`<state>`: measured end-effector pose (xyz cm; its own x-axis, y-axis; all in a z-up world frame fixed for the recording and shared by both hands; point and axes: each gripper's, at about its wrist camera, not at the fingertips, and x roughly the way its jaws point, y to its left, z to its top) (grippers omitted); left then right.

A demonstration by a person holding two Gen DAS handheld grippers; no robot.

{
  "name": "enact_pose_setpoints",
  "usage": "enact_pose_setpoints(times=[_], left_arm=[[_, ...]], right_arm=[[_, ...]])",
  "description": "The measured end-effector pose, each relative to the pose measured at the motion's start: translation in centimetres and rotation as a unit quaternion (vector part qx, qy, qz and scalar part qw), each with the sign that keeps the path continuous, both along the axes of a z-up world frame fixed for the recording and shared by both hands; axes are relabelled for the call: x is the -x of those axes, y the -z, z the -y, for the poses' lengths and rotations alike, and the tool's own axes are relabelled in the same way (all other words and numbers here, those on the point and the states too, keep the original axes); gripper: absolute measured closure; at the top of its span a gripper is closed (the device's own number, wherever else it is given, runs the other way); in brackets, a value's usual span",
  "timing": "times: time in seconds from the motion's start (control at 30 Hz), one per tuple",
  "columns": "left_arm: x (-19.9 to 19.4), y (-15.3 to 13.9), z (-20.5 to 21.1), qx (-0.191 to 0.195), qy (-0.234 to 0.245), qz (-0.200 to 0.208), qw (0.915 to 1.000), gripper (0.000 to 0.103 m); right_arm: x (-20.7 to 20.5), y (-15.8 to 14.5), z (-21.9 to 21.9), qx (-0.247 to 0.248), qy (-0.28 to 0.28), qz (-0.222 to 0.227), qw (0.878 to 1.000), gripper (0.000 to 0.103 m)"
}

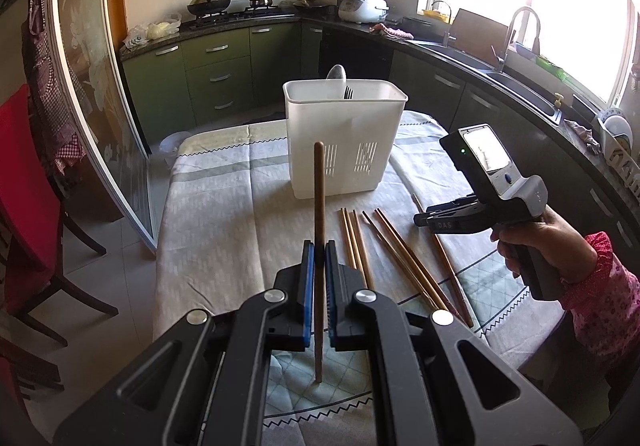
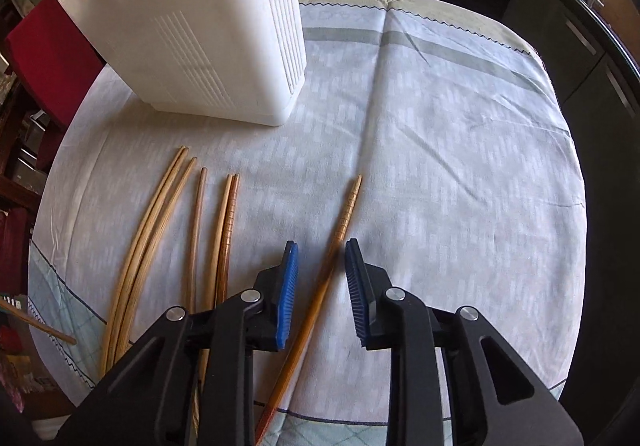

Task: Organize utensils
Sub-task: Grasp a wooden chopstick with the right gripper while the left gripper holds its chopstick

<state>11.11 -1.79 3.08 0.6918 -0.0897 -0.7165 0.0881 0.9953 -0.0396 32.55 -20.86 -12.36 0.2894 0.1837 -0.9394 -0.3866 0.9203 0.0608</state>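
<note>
Kitchen with green cabinets; cloth-covered worktop (image 1: 224, 206). Left claw (image 1: 319, 246) pinching one dark chopstick (image 1: 319, 198), held upright before white utensil caddy (image 1: 344, 142) containing spoon (image 1: 337, 73) and fork (image 1: 348, 92). Loose chopsticks (image 2: 160, 230) flat on cloth. Right claw (image 2: 322, 246) spread, straddling single chopstick (image 2: 340, 230).

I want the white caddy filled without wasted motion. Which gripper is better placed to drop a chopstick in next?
Left. The left gripper is already shut on a chopstick aimed toward the caddy; the right gripper is open, only straddling one lying on the cloth.
</note>
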Motion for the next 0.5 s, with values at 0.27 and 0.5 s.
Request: enact_pose_setpoints(times=[0.27,0.5], left_arm=[[0.1,-0.1,-0.1,0.001,-0.003,0.001,1.0000,0.098],[0.3,-0.7,-0.3,0.000,-0.004,0.006,1.0000,0.098]], right_arm=[[1.1,-1.7,0.0,-0.017,-0.005,0.029,0.999,0.096],[4.4,-6.9,2.6,-0.076,-0.004,0.085,0.993,0.096]])
